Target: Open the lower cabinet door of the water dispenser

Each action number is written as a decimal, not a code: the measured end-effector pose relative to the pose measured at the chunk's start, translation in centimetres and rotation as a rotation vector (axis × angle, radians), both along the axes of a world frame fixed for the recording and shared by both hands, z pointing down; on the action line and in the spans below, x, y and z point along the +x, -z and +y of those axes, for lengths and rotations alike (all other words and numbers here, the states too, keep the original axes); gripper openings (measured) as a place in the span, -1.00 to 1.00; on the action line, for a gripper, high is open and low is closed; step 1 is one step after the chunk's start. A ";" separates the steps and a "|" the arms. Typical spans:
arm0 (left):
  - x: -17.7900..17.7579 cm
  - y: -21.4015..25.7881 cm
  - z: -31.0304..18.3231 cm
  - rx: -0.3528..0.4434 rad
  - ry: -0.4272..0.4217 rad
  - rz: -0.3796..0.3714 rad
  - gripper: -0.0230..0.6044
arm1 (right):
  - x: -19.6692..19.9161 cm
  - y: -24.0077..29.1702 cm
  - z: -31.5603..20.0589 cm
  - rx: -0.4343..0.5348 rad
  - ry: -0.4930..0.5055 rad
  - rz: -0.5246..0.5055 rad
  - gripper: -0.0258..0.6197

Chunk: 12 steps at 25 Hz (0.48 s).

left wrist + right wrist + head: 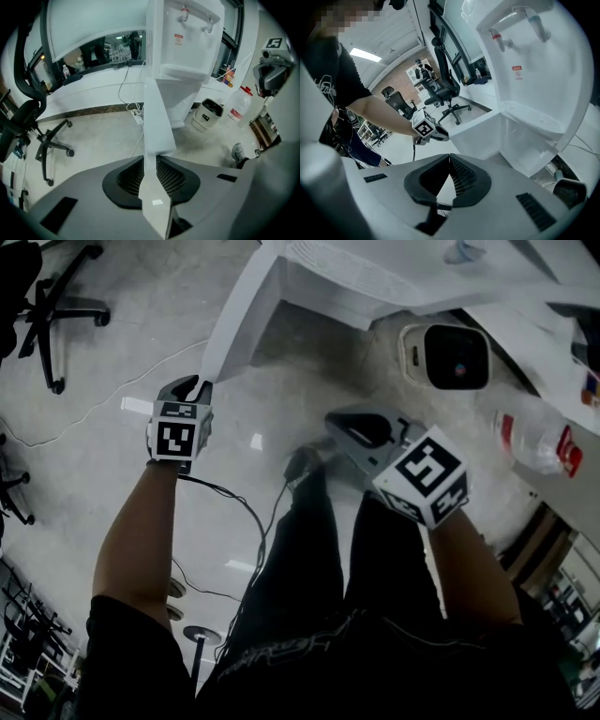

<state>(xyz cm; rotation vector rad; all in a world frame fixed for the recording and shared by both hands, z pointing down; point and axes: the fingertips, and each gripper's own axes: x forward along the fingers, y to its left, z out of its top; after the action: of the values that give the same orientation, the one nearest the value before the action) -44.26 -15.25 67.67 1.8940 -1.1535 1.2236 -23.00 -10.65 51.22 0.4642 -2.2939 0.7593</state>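
Note:
The white water dispenser (347,277) stands ahead, its taps (194,16) high up. Its lower cabinet door (239,320) is swung out toward me, seen edge-on in the left gripper view (157,122). My left gripper (192,390) is shut on the door's free edge, and the panel runs between its jaws (157,157). The cabinet opening (525,150) shows behind the door (483,136). My right gripper (342,423) hangs apart from the dispenser, over my legs, its jaws (449,157) meeting at the tips with nothing held.
A small white bin (445,354) and a clear plastic bottle (534,437) stand on the floor right of the dispenser. Office chairs (52,310) are at the left. A black cable (253,512) trails on the floor by my shoe (302,465).

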 end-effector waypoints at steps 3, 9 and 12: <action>-0.1 0.2 0.3 -0.034 0.025 -0.010 -0.67 | 1.0 1.9 -0.6 0.017 -0.011 0.015 -0.88; 2.7 2.7 2.4 -0.086 0.083 0.060 -0.67 | 2.6 5.6 -1.0 0.042 -0.022 0.006 -0.88; 4.7 5.6 3.5 -0.068 0.159 0.149 -0.67 | 3.3 7.7 -0.7 0.075 -0.014 -0.034 -0.88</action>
<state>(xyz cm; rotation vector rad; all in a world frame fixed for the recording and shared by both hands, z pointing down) -39.59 -11.71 62.08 1.7741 -1.1444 1.0056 -19.72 -11.39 43.48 0.5054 -2.3592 0.6943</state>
